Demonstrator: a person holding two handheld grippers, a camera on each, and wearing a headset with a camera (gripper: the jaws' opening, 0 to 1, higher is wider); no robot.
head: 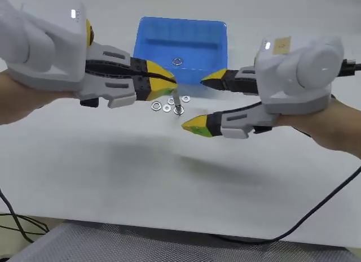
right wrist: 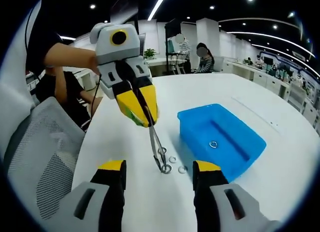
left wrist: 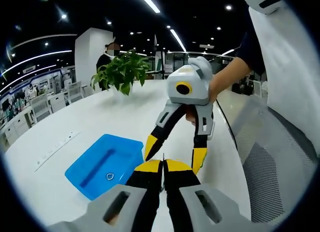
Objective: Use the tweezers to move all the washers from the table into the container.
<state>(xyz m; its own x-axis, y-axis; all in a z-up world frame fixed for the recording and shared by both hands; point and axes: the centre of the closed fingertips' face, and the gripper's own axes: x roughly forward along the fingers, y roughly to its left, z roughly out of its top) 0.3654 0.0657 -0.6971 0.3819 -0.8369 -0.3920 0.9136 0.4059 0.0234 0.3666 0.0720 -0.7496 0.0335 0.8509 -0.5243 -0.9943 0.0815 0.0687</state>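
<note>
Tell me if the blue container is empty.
Not empty: one washer lies on the blue container's floor; more washers sit outside on the table.

The blue container sits toward the far edge of the table, one washer inside. More silver washers cluster just before it, thin tweezers tip-down among them.

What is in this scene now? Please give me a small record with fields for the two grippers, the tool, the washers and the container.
left gripper: shut on the tweezers
right gripper: open, fingers spread, holding nothing
tweezers: tips down at the loose washers
loose washers: small cluster on the table, beside the container
container: blue, open, one washer inside
</note>
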